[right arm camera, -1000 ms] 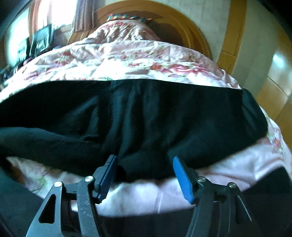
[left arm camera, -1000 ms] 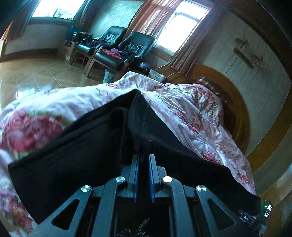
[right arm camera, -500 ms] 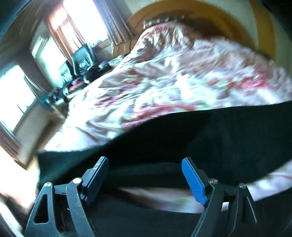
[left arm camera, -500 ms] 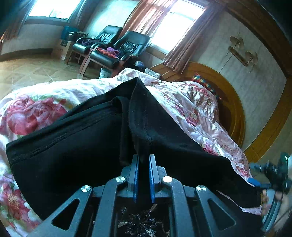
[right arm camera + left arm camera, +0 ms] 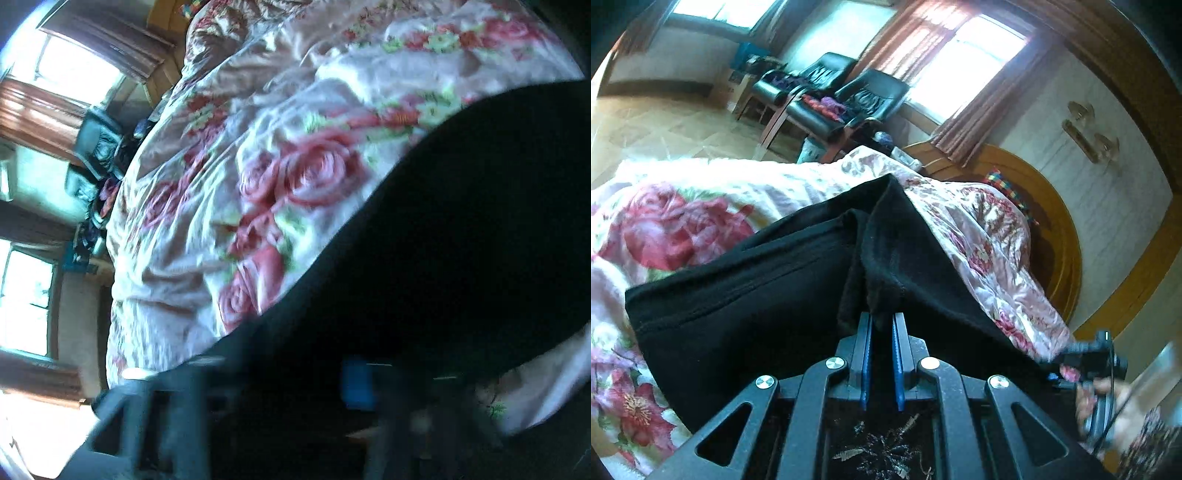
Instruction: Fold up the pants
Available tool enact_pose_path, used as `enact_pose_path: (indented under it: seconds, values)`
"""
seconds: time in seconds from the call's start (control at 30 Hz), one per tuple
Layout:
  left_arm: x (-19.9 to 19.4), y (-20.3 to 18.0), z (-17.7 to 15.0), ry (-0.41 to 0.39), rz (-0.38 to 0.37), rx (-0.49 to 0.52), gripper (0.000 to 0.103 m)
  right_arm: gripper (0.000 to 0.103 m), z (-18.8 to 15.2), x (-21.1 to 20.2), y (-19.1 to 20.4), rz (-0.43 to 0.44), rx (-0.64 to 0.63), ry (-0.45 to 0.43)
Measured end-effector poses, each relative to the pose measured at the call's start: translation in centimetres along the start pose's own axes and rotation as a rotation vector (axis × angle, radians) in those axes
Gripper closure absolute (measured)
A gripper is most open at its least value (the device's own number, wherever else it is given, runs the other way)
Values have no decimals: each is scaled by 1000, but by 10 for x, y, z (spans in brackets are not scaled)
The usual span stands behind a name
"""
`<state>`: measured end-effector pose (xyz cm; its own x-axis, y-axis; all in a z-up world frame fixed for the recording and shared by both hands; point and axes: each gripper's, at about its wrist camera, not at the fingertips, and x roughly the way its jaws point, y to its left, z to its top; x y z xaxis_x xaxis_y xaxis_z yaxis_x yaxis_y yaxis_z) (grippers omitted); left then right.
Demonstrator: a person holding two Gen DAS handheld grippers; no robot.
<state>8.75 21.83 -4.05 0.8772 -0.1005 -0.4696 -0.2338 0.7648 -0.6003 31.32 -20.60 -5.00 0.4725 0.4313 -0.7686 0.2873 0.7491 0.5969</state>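
Left tool [image 5: 882, 325] still clenched on fold of black fleece pants [image 5: 757, 306], lying on floral pink quilt [image 5: 683, 218]. Right tool [image 5: 295, 384] swung sideways since 0.5 s ago; view blurred, grip state indeterminate.

Left wrist view from just behind the left tool [image 5: 882, 332], close over the black pants [image 5: 746, 314], facing up the bed [image 5: 990, 236] toward headboard and windows, right wrist view blurred, tilted, close above the same pants [image 5: 461, 240] and floral bed [image 5: 258, 147], windows at its left edge
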Motion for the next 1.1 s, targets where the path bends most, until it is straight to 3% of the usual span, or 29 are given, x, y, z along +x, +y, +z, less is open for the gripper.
enact_pose_path:
  seconds: [0.17, 0.43, 0.47, 0.57, 0.6, 0.63, 0.8, 0.93, 1.0, 1.1]
  values:
    - [-4, 14, 8, -36, -22, -71, 94, 93, -29, -42, -3, 157, -70, -66]
    - [-17, 32, 12, -89, -60, -176, 93, 93, -95, -82, -5, 221, -177, -128]
    - [-19, 33, 11, -89, -64, -185, 88, 93, -104, -83, -9, 219, -176, -138]
    - [-28, 32, 6, -91, -156, -233, 45, 93, -124, -81, -29, 241, -124, -155]
    - [-32, 33, 2, -86, -201, -265, 35, 93, -130, -80, -36, 246, -103, -153]
    - [-34, 32, -2, -73, -222, -282, 34, 93, -134, -75, -43, 249, -81, -147]
    - [-25, 27, -14, 44, -156, -255, 34, 93, -143, -62, -65, 277, -6, -128]
    - [-15, 36, -20, 92, -109, -296, 38, 93, -143, -65, -64, 280, -29, -136]
    - [-11, 42, -20, 107, -81, -314, 71, 93, -142, -67, -61, 273, -53, -142]
    - [-8, 52, -15, 122, -120, -383, 79, 93, -141, -69, -57, 261, -75, -150]
